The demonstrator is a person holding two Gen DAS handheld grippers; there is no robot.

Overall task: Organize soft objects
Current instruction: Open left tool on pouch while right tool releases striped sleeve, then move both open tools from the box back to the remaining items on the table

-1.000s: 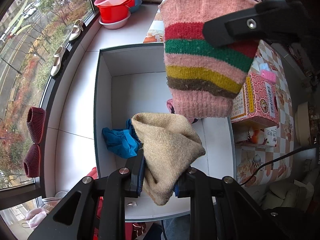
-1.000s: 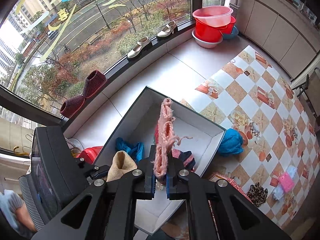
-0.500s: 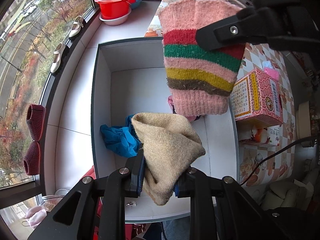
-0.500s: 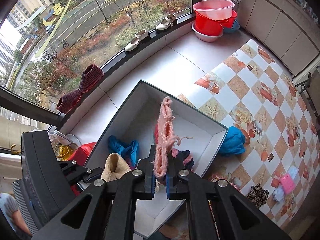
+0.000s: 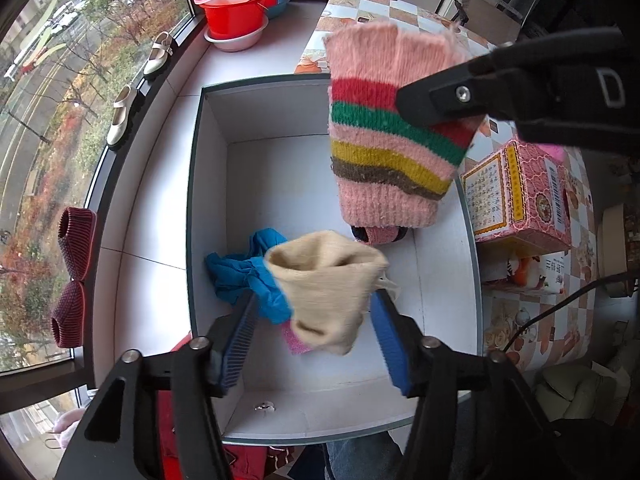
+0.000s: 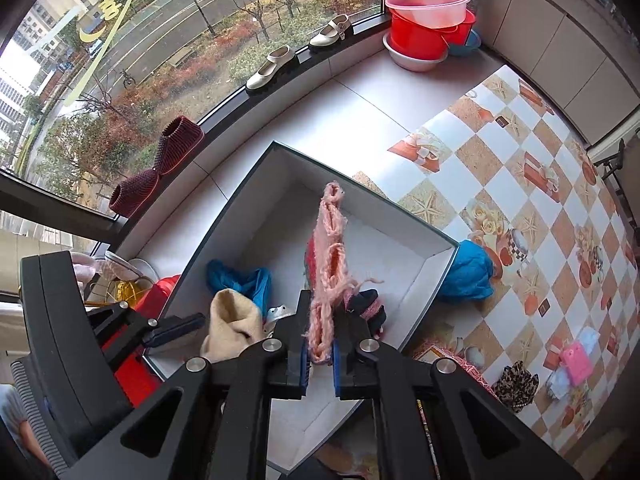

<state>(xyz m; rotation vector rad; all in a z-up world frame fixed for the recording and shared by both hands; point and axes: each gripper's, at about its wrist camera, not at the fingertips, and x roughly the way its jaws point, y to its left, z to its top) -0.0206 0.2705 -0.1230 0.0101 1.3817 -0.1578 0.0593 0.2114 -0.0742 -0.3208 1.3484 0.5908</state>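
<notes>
**A:** How far along does the sorting look?

**B:** Partway, I'd judge. The open white cardboard box (image 5: 208, 184) holds a crumpled blue cloth (image 5: 236, 276) and a dark-and-pink knitted piece (image 6: 370, 306) on its floor. Two more items hang over it.

**A:** Which tongs have what?

**B:** The left gripper (image 5: 314, 338) has its jaws spread wide; the beige knitted sock (image 5: 326, 290) sits between the blue pads, blurred, and seems to be dropping free into the box. The right gripper (image 6: 320, 364) is clamped tight on the top edge of the pink striped knitted glove (image 5: 394, 152), which dangles above the box's far half, not touching it.

**A:** What's left outside?

**B:** One bunched blue cloth (image 6: 470, 270) lies on the chequered tablecloth (image 6: 560, 184), touching the box's outer corner. Further off, a leopard-print piece (image 6: 516, 384) and a small pink item (image 6: 576, 362) lie there too.

**A:** So the count?

**B:** Two blue cloths, one sock, one striped glove, one dark-pink knit, one leopard piece. A pink printed carton (image 5: 520, 196) stands beside the box.
</notes>
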